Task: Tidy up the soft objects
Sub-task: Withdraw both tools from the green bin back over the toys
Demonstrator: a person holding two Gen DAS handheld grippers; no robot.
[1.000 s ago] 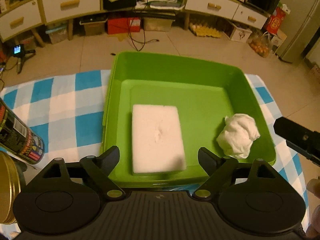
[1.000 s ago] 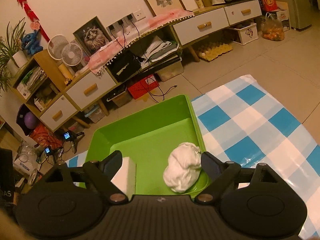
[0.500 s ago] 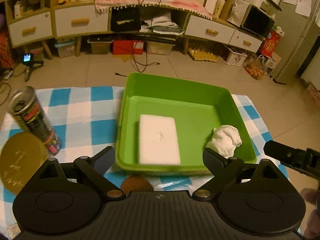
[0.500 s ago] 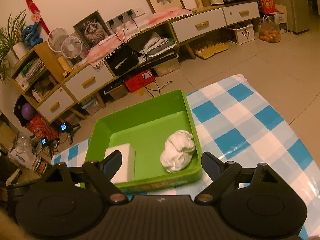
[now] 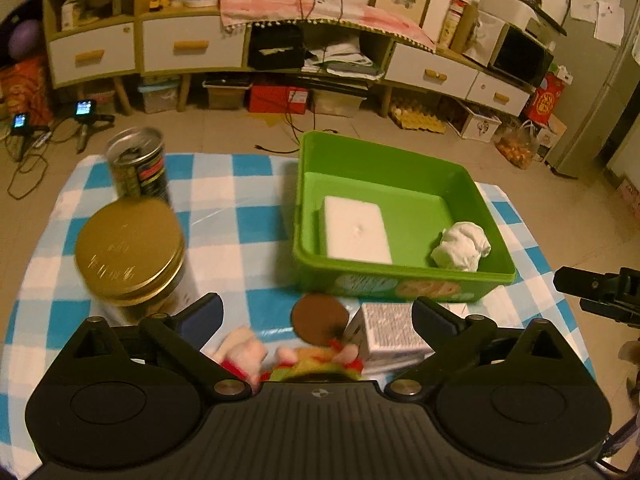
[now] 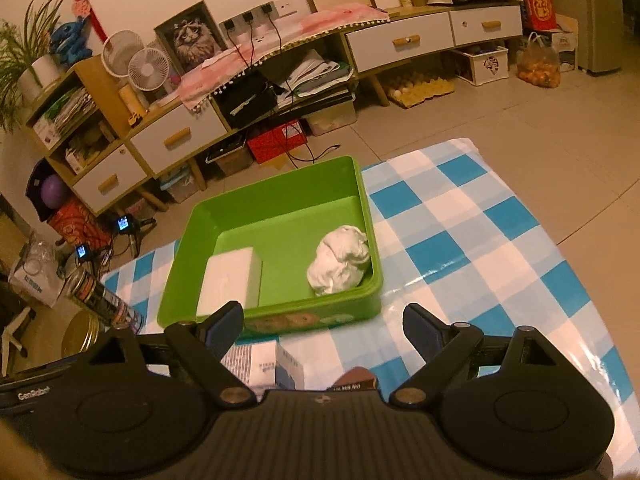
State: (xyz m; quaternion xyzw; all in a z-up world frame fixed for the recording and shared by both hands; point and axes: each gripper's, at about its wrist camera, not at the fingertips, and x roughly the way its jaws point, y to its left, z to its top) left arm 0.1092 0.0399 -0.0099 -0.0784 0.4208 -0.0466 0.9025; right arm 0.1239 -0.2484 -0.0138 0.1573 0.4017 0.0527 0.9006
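Holding both grippers above the near edge of the checked tablecloth [image 6: 460, 240], the person is gripping nothing with either tool. The left gripper [image 5: 318, 314] is standing wide open and empty, jaws spread either side of a small plush toy [image 5: 288, 354] lying just below it, red, green and pale, partly hidden by the tool body. The right gripper [image 6: 323, 322] is likewise spread open and empty, hanging off to the right of the green bin [image 5: 404, 160].

The bin is serving as the collection point for soft items: a white sponge block [image 5: 355, 230] is lying flat at its left side, and a crumpled white cloth [image 5: 462, 246] is sitting in the near right corner, the two well apart. Judgement: the plush is the soft item not yet sorted, and the left tool is positioned over it for that reason.

Hard items are staying outside the bin, presumably as distractors: a gold-lidded jar [image 5: 130, 250], a dark printed can [image 5: 138, 164] behind it, a small printed carton [image 5: 390, 336] and a brown disc [image 5: 320, 318] just in front of the bin wall.

Writing: "GenRobot" is reading on the tool body in the right wrist view. Printing on the can, the carton and the bin's front panel is too blurred to read.
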